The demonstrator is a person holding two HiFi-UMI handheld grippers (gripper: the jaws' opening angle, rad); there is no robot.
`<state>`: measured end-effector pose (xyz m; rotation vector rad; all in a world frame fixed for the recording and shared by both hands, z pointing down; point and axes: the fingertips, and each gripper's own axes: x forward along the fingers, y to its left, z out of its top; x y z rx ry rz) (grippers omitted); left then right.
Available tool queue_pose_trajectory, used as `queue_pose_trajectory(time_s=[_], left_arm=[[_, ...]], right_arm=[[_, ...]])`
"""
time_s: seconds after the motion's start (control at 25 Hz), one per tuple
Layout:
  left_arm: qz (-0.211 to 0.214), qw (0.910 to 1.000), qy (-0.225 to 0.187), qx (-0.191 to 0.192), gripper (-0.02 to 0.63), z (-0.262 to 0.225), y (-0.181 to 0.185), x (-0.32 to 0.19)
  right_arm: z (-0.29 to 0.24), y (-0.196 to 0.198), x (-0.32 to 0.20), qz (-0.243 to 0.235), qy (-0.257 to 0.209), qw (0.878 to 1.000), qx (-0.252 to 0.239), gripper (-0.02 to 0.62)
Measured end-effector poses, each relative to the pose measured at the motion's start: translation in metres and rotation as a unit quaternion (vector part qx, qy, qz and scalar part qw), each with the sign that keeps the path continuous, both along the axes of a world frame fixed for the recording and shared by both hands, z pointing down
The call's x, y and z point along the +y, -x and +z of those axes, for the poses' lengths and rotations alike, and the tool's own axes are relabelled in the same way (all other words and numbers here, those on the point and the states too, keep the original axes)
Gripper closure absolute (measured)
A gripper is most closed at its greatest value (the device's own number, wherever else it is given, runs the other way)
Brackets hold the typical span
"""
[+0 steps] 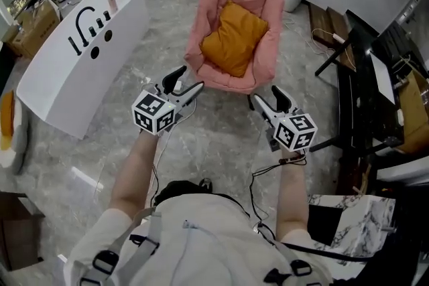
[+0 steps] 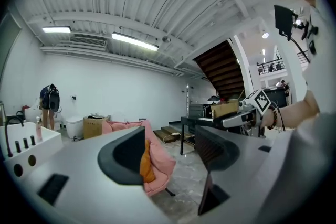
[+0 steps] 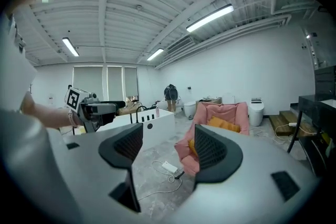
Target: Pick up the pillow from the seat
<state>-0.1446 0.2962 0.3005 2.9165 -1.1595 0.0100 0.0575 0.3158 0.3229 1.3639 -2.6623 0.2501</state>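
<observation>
**Approach Stage: Both Grippers Empty**

The orange square fabric pillow (image 1: 234,37) is lying untouched in the pink padded fabric seat (image 1: 268,43). The left gripper (image 1: 190,79) and right gripper (image 1: 265,94) are hovering near the seat's front edge, one toward each side. Both sets of fingers are standing apart with nothing between them, probably readied to flank the wide pillow.

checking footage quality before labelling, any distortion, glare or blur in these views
Head view: evenly lit, sharp, pillow clear on the seat. Left gripper view: heavy fisheye, dark corners, bright ceiling light. Right gripper view: same fisheye and dark corners.
</observation>
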Motion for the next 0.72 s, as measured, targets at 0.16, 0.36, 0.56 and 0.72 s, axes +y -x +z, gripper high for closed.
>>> queue_pose_trajectory(time_s=[0.16, 0.36, 0.56, 0.72], left_arm=[[-0.001, 0.9998, 0.020, 0.001, 0.279, 0.013, -0.015, -0.015], [0.007, 0.9996, 0.025, 0.006, 0.258, 0.015, -0.030, -0.040], [0.015, 0.9992, 0.036, 0.005, 0.222, 0.022, -0.041, -0.077], [0.025, 0.9987, 0.043, 0.003, 0.219, 0.028, -0.047, -0.115]], right_arm=[[0.011, -0.012, -0.015, -0.003, 0.014, 1.000, 0.002, 0.290], [0.018, -0.023, -0.038, -0.003, 0.024, 1.000, -0.004, 0.287], [0.026, -0.031, -0.069, 0.005, 0.033, 0.999, -0.010, 0.281], [0.028, -0.039, -0.104, 0.018, 0.036, 0.999, -0.018, 0.281]])
